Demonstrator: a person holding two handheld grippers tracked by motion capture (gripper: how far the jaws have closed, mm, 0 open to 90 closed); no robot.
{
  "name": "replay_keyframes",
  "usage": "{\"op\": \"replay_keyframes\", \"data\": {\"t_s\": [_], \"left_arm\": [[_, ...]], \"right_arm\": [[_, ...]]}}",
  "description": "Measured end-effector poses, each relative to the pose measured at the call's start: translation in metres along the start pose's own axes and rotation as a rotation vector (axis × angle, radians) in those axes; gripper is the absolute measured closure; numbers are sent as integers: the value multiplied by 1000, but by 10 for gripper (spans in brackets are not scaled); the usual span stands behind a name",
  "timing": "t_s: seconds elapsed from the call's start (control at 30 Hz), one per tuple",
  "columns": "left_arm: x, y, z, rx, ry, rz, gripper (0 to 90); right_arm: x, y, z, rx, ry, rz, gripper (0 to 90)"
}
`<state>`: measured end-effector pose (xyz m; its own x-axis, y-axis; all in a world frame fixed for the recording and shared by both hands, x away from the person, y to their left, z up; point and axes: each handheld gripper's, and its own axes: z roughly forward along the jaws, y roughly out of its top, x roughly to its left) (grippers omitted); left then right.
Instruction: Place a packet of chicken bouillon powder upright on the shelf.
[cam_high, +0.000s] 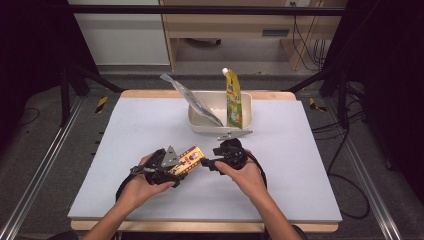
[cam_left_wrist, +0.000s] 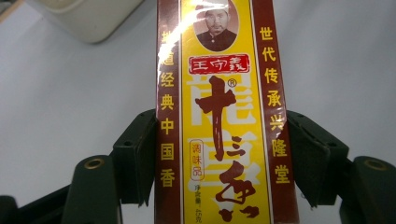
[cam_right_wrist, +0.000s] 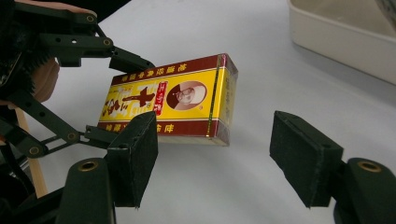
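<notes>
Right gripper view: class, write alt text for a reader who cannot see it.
A yellow and dark red box is held off the white table by the left gripper, clamped on its long edges. The right gripper is open in front of the box's free end, not touching it. A cream bin stands behind.

The place looks like a lab: a white table (cam_high: 150, 130) stands inside a black metal frame (cam_high: 200, 9), with loose cables (cam_high: 345, 165) on grey floor (cam_high: 45, 165).
</notes>
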<state>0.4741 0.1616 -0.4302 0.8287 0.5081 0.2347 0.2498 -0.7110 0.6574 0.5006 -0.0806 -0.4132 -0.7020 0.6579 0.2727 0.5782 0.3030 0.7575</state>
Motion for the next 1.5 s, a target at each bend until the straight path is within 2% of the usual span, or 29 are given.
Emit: {"op": "replay_keyframes", "data": {"t_s": [0.03,0.23,0.3,0.4,0.57,0.93,1.3,1.5], "left_arm": [[0,2,-1,-9,3,7,319],[0,16,-3,-61,20,29,319],[-2,26,-6,-87,29,58,319],[-5,34,-8,-112,27,76,319],[-9,40,-8,-130,21,99,319],[-10,43,-5,-152,18,101,319],[-11,50,-4,-165,18,115,319],[-13,52,-2,-168,15,119,320]], "right_arm": [[-1,2,-1,-3,10,3,322],[-6,13,-16,-18,1,14,317],[-8,17,-20,-21,1,12,316],[-11,22,-23,-21,13,24,313],[-17,25,-23,-15,42,42,313],[-24,25,-18,12,97,82,327],[-26,27,-19,9,112,88,344],[-27,27,-22,7,121,93,392]]}}
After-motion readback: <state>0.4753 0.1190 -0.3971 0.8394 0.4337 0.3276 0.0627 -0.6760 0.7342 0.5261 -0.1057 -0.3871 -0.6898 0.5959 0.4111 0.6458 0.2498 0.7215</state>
